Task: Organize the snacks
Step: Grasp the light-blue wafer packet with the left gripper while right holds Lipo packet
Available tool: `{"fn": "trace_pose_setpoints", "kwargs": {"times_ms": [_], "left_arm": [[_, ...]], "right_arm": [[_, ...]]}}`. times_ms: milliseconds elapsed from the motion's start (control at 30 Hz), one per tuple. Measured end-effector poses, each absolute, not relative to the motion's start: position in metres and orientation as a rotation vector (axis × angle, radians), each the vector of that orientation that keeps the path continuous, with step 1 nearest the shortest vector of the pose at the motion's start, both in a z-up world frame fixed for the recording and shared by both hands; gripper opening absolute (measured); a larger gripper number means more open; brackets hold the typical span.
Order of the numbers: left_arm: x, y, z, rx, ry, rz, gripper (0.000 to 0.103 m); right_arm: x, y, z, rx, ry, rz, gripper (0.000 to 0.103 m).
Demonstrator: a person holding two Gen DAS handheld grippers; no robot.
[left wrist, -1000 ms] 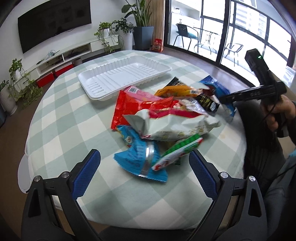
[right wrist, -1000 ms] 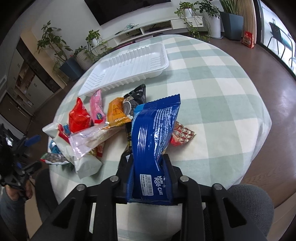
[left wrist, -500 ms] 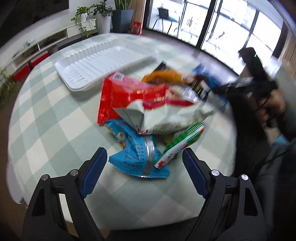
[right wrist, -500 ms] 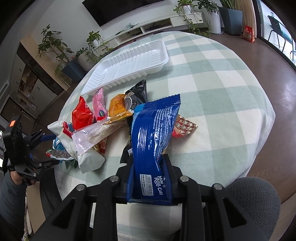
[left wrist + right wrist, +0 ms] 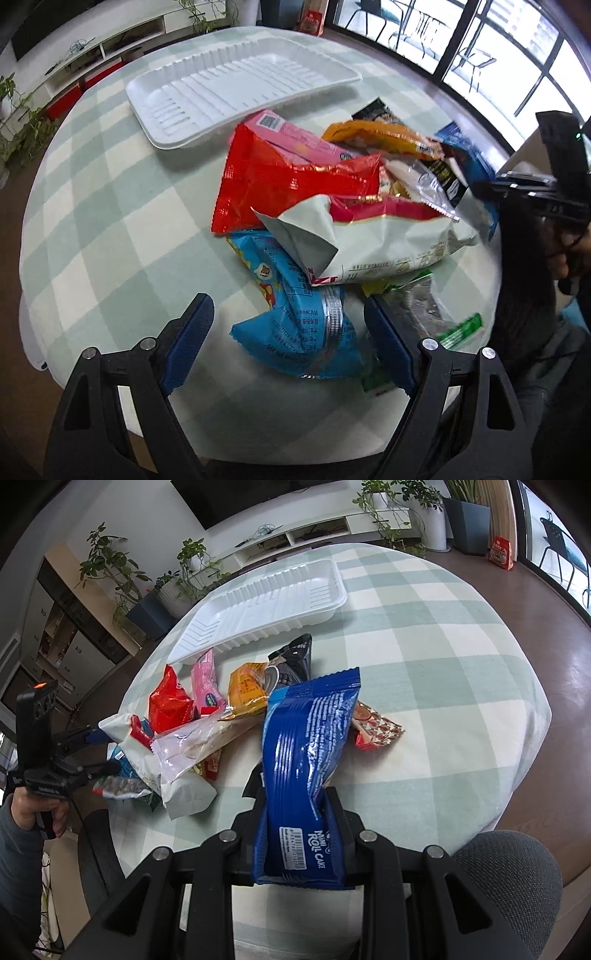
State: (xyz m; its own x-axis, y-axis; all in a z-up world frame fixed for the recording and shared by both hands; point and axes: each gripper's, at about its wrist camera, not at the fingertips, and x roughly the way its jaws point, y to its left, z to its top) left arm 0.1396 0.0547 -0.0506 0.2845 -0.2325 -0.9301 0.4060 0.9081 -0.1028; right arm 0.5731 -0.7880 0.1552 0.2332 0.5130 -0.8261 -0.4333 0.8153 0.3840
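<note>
A pile of snack packets lies on the round checked table. My left gripper (image 5: pixel 288 325) is open, its blue pads either side of a light blue packet (image 5: pixel 295 314) at the pile's near edge. A white-green bag (image 5: pixel 373 243) and a red bag (image 5: pixel 291 181) lie behind it. My right gripper (image 5: pixel 297 812) is shut on a dark blue mini roll cake packet (image 5: pixel 306 746), held upright above the table's near edge. The empty white tray (image 5: pixel 236 81) sits beyond the pile; it also shows in the right wrist view (image 5: pixel 266 605).
Pink (image 5: pixel 205 686), orange (image 5: pixel 245 692), black (image 5: pixel 291 661) and red-patterned (image 5: pixel 375 727) packets lie in the pile. A green-striped packet (image 5: pixel 443 321) lies by my left gripper's right finger. A grey chair (image 5: pixel 506 871) stands at the table's near right. Plants and a TV shelf stand behind.
My left gripper has moved forward and down, closing in around the light blue packet. My right gripper still holds the blue packet in about the same place.
</note>
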Motion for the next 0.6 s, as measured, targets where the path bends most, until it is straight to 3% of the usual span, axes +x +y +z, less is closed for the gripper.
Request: {"fn": "trace_pose_setpoints", "kwargs": {"times_ms": [100, 167, 300, 367, 600], "left_arm": [[0.142, 0.047, -0.06, 0.195, 1.238, -0.404, 0.081], [0.143, 0.046, -0.062, 0.176, 1.244, -0.396, 0.064], [0.145, 0.044, -0.062, 0.169, 1.236, -0.366, 0.058], [0.145, 0.042, -0.064, 0.186, 1.231, -0.367, 0.049], [0.147, 0.047, -0.071, 0.197, 1.197, -0.309, 0.048]], "right_arm": [[0.574, -0.788, 0.155, 0.081, 1.168, 0.654, 0.03], [0.574, -0.788, 0.154, 0.08, 1.169, 0.66, 0.03], [0.571, -0.786, 0.153, 0.077, 1.163, 0.667, 0.03], [0.568, -0.785, 0.152, 0.077, 1.162, 0.669, 0.03], [0.566, -0.785, 0.152, 0.08, 1.164, 0.669, 0.03]]}}
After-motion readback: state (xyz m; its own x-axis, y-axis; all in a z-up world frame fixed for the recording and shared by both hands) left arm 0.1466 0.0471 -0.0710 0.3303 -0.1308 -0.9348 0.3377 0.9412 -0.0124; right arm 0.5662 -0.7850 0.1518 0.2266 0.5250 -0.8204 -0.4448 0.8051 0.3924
